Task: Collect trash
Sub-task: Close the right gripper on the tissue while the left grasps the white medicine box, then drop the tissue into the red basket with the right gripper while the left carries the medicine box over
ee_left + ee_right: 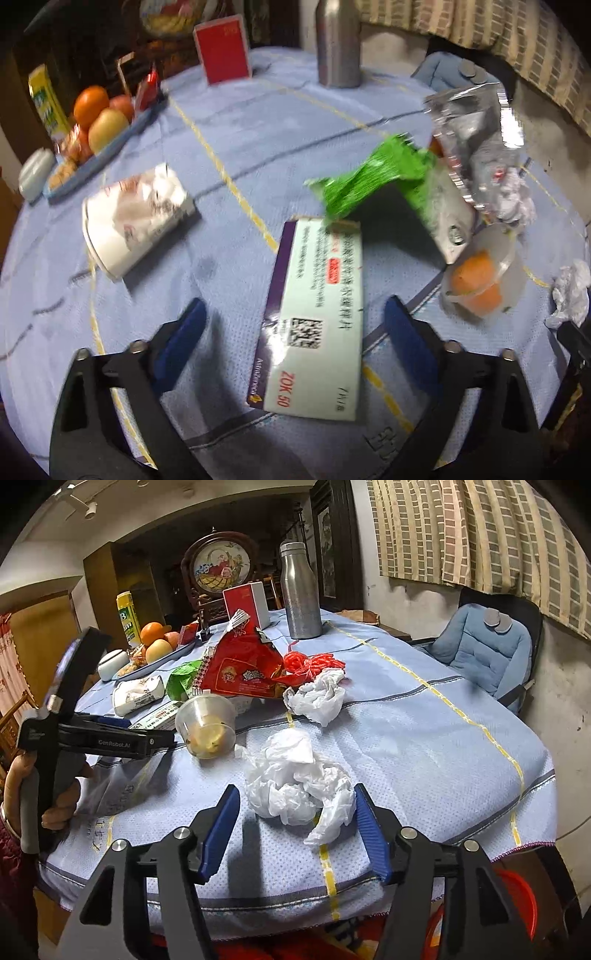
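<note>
My left gripper [295, 325] is open just above the blue tablecloth, its fingers on either side of a flat white and purple medicine box [314, 317]. Beyond the box lie a green wrapper [365, 177], a silver foil bag [472, 147], a clear plastic cup with orange scraps [484, 277] and a tipped paper cup [136, 218]. My right gripper [295, 819] is open at the table's near edge, its fingers around a crumpled white tissue [295, 786]. A second tissue [317, 698], a red snack bag [243, 664] and red string [314, 662] lie farther back.
A tray of fruit [96, 114] stands at the far left, with a red box [223, 51] and a steel bottle [338, 44] at the back. A blue padded chair [480, 646] stands right of the table. A red bin [517, 897] sits below the table edge.
</note>
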Demonstrator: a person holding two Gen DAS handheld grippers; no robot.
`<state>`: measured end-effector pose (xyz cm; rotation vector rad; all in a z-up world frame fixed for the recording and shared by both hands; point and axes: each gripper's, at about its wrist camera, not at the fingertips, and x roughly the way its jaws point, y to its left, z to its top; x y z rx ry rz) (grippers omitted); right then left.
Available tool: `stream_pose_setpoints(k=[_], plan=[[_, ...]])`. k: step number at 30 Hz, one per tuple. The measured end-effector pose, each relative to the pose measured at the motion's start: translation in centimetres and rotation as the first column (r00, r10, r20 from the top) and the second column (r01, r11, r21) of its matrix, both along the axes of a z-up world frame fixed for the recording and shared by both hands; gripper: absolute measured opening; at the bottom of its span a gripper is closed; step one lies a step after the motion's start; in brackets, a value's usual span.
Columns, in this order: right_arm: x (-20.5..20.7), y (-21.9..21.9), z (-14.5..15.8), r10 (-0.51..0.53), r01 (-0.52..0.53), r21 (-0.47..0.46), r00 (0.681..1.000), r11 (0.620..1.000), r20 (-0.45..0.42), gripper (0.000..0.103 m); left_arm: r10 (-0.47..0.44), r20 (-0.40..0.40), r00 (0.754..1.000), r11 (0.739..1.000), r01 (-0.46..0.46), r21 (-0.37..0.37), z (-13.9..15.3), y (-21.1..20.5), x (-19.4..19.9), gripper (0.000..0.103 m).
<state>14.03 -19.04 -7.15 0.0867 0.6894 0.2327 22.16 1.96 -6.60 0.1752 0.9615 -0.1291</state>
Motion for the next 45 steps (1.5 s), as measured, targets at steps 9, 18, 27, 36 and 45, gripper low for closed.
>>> stream_pose_setpoints(k=[9,18,27,36,45], plan=[[-0.6,-1.2,1.4,-0.02,0.018,0.035,0.998,0.999,0.052,0.034,-0.026,0.039,0.999,0.992,0.031,-0.125,1.2,0.7,-0.9,0.044],[-3.0,-3.7,4.3,-0.069,0.064,0.043,0.99,0.997,0.123,0.034,-0.034,0.15,0.988,0.945,0.08,-0.316,4.6,1.5,-5.2,0.044],[-6.4,-9.2,4.2,-0.189,0.186,0.035,0.974,0.982,0.122,0.034,-0.094,0.219,0.971,0.919,0.169,-0.356,7.4,-0.2,-8.5,0.044],[-9.7,-17.3,-0.6,-0.389,0.389,0.005,0.921,0.921,-0.003,0.035,-0.211,0.261,0.942,0.891,0.295,-0.344,8.8,-4.3,-10.7,0.044],[-8.5,-23.0,-8.8,-0.489,0.513,0.006,0.821,0.859,-0.295,0.065,-0.371,0.216,0.903,0.84,0.425,-0.336,7.9,-10.8,-11.2,0.044]])
